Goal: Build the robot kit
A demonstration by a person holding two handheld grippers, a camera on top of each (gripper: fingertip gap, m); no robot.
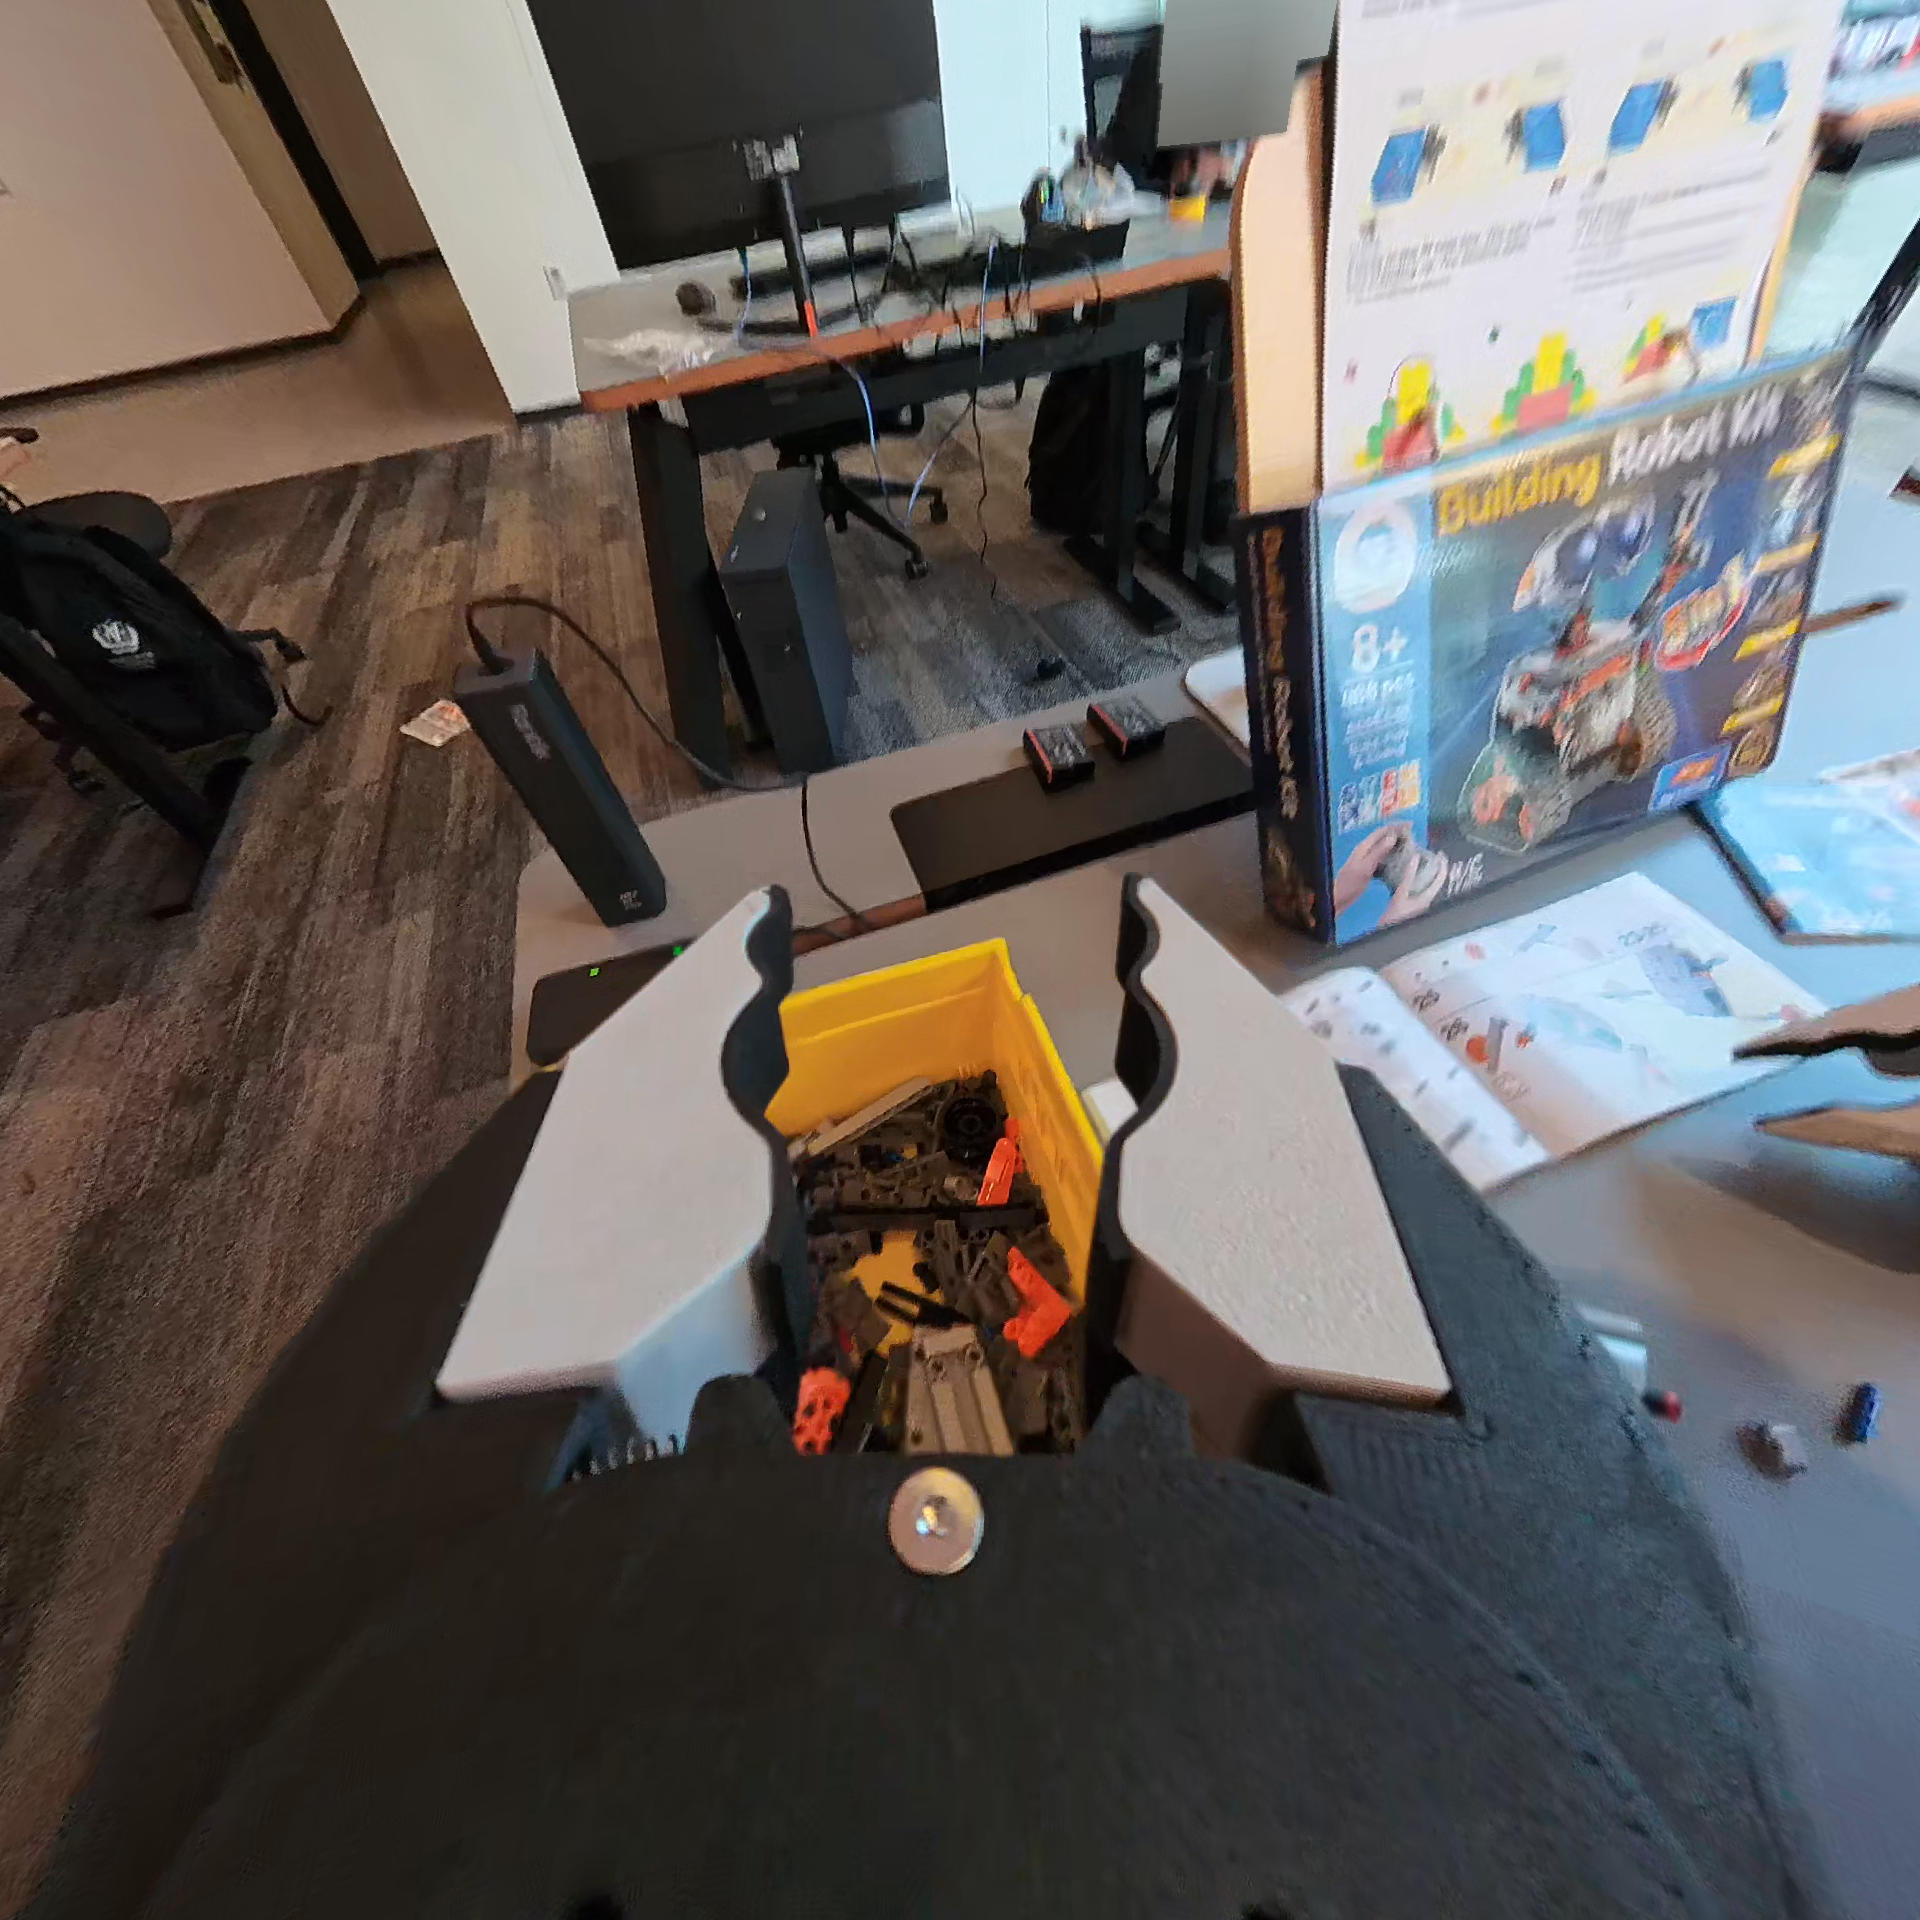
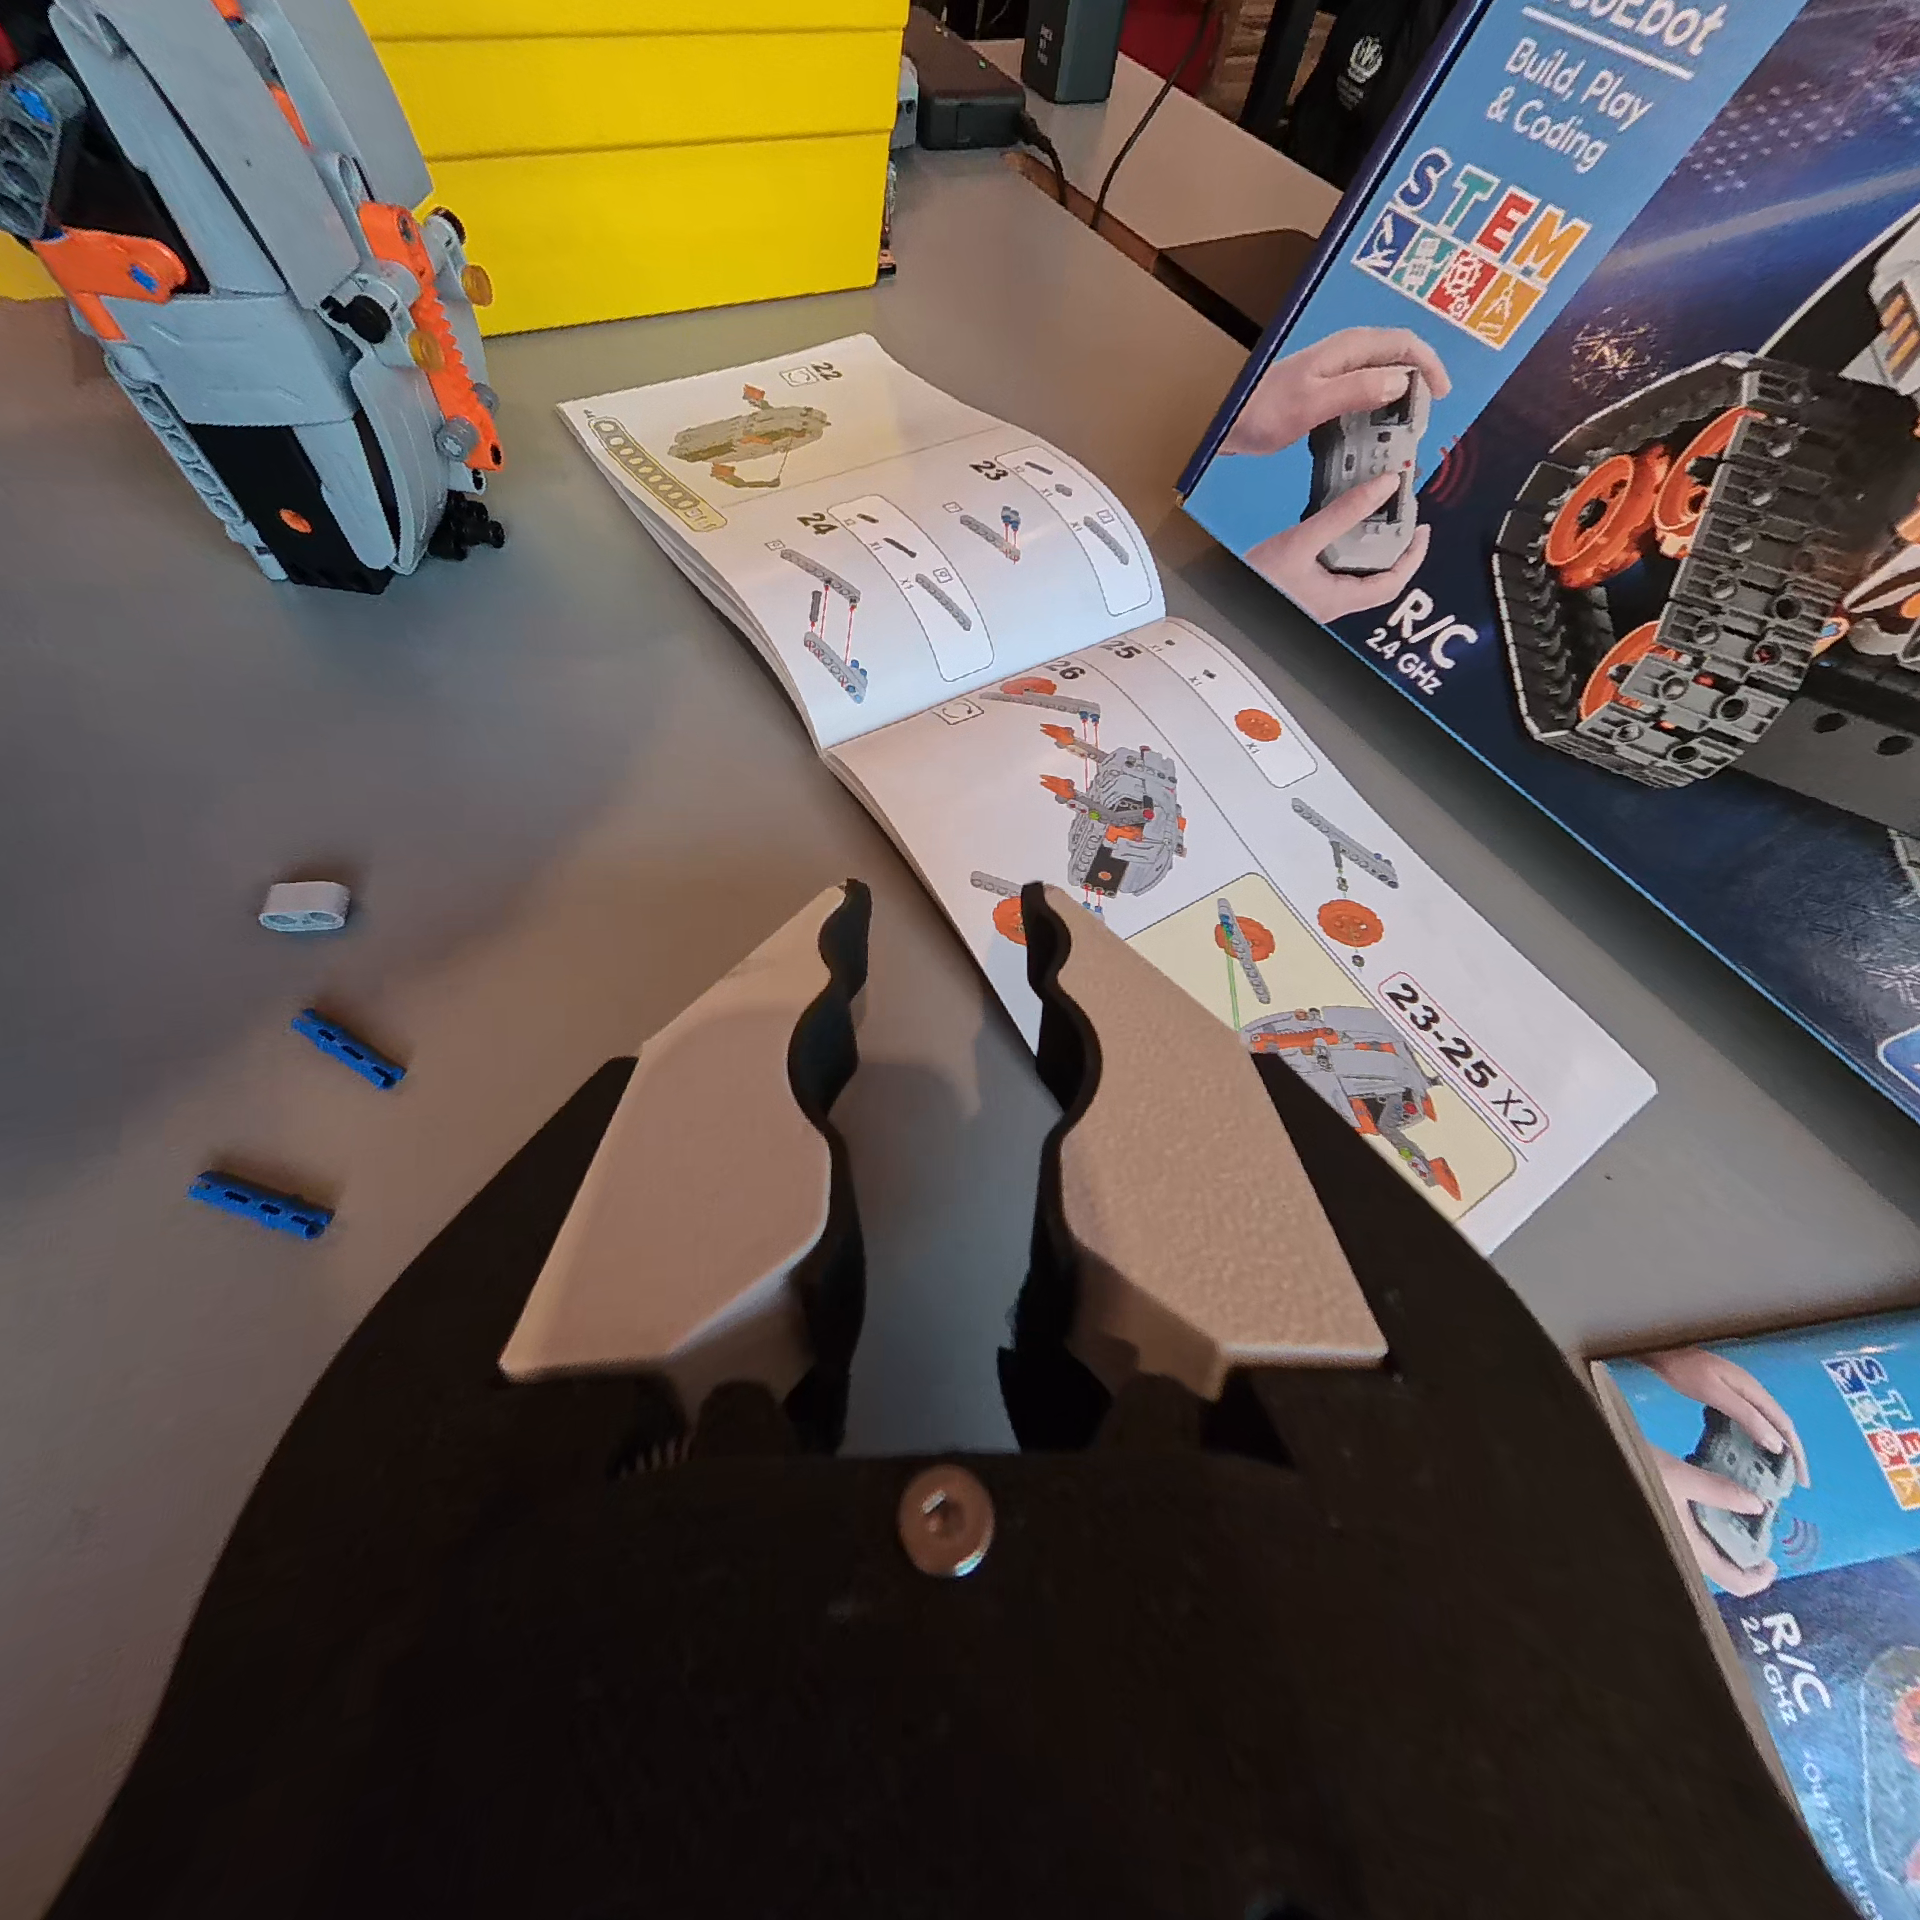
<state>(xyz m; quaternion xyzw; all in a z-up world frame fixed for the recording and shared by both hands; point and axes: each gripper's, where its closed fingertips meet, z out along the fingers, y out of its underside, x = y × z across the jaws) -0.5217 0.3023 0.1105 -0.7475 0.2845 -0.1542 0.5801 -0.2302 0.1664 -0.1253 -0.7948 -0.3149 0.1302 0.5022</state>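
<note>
My left gripper (image 1: 951, 909) is open and empty, hovering above a yellow bin (image 1: 914, 1023) of several black, grey and orange building pieces (image 1: 935, 1226); the bin shows between its fingers. My right gripper (image 2: 940, 899) is open and empty, low over the grey table, its tips at the near edge of an open instruction booklet (image 2: 1039, 665). A part-built grey and orange model (image 2: 281, 343) stands at the far left. A small grey piece (image 2: 304, 904) and two blue pins (image 2: 348, 1047) (image 2: 262, 1205) lie on the table left of the right gripper.
The printed kit box (image 1: 1538, 665) (image 2: 1662, 436) stands upright at the right with its lid raised. The yellow bin's side (image 2: 665, 187) is behind the model. A second booklet (image 2: 1787, 1621) lies near right. Floor, desks and a backpack (image 1: 125, 634) lie beyond the table's left edge. Spacing between my two grippers at the tips: around 40 centimetres. Between my right fingertips and the small grey piece (image 2: 304, 904) there is roughly 12 centimetres. It is also in sight in the left wrist view (image 1: 1796, 1443).
</note>
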